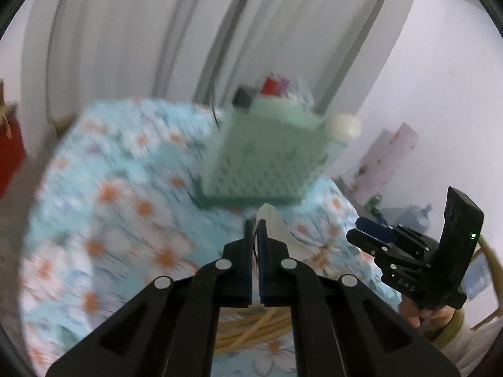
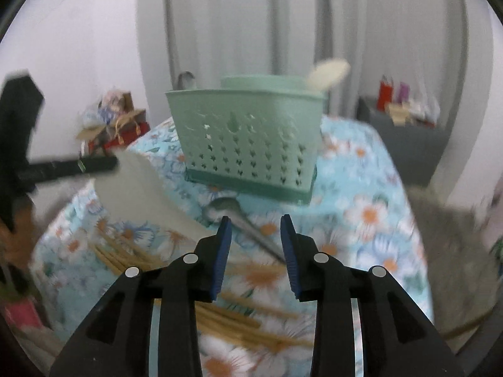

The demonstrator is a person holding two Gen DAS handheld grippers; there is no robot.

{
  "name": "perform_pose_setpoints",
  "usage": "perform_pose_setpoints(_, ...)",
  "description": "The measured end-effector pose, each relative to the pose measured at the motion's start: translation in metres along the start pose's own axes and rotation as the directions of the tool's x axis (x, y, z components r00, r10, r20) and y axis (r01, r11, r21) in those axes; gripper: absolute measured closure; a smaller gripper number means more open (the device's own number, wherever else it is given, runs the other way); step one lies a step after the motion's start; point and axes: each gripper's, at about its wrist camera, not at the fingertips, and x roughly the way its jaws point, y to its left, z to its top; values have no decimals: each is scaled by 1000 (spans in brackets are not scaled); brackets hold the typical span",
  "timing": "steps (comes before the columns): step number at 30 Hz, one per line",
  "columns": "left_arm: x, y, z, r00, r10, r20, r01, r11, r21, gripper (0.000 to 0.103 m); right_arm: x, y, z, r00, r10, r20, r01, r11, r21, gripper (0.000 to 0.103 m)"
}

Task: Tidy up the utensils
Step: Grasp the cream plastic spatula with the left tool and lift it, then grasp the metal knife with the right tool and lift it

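A mint-green perforated utensil caddy (image 2: 251, 138) (image 1: 267, 157) stands on the flowered tablecloth. A white spoon (image 2: 328, 72) and a metal utensil (image 2: 187, 80) stick up out of it. My left gripper (image 1: 255, 223) (image 2: 107, 165) is shut on the end of a flat white spatula (image 2: 141, 188) (image 1: 279, 229), held above the table. My right gripper (image 2: 255, 223) (image 1: 358, 229) is open with nothing between its fingers. It hangs over a metal spoon (image 2: 226, 209) that lies in front of the caddy. Bamboo chopsticks (image 2: 245, 323) (image 1: 251, 330) lie near the table's front edge.
The small table (image 2: 377, 188) with its blue flowered cloth drops away on every side. Gift boxes (image 2: 116, 122) sit behind it on the left and a dark cabinet (image 2: 405, 138) with bottles on the right. Curtains hang behind. A person's hand (image 1: 437, 317) holds the right gripper.
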Motion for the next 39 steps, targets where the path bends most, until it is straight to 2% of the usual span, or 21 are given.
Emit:
perform_pose_setpoints(3, -20, 7, 3, 996, 64, 64, -65, 998, 8, 101, 8, 11, 8, 1000, -25, 10, 26, 993, -112, 71)
perform_pose_setpoints(8, -42, 30, 4, 986, 108, 125, -103, 993, -50, 101, 37, 30, 10, 998, -50, -40, 36, 958, -285, 71)
perform_pose_setpoints(11, -49, 43, 1, 981, 125, 146, -114, 990, -78, 101, 60, 41, 6, 992, -79, -94, 36, 920, -391, 71)
perform_pose_setpoints(14, -55, 57, -2, 979, 128, 156, -112, 988, -111, 101, 84, 51, -3, 980, -118, -162, 21, 865, -502, 67)
perform_pose_setpoints(17, -57, 64, -4, 979, 132, 155, -111, 985, -133, 101, 97, 58, -12, 972, -163, -171, 31, 806, -591, 65)
perform_pose_setpoints(23, -56, 75, -7, 980, 124, 157, -97, 981, -167, 101, 109, 71, -13, 970, -210, -120, 78, 741, -667, 65)
perform_pose_setpoints(28, -58, 74, -8, 979, 123, 162, -96, 981, -167, 101, 116, 80, -11, 969, -225, -104, 91, 715, -693, 70)
perform_pose_setpoints(29, -58, 74, -8, 979, 123, 163, -96, 981, -168, 101, 117, 81, -11, 969, -224, -106, 90, 714, -694, 74)
perform_pose_setpoints(33, -56, 72, -7, 979, 120, 165, -92, 982, -167, 101, 120, 85, -10, 966, -238, -101, 99, 703, -704, 79)
perform_pose_setpoints(38, -54, 70, -7, 978, 123, 170, -95, 982, -164, 101, 122, 87, -9, 964, -258, -65, 141, 702, -699, 97)
perform_pose_setpoints(39, -55, 71, -6, 978, 121, 169, -93, 982, -166, 101, 121, 87, -9, 965, -258, -53, 150, 702, -696, 97)
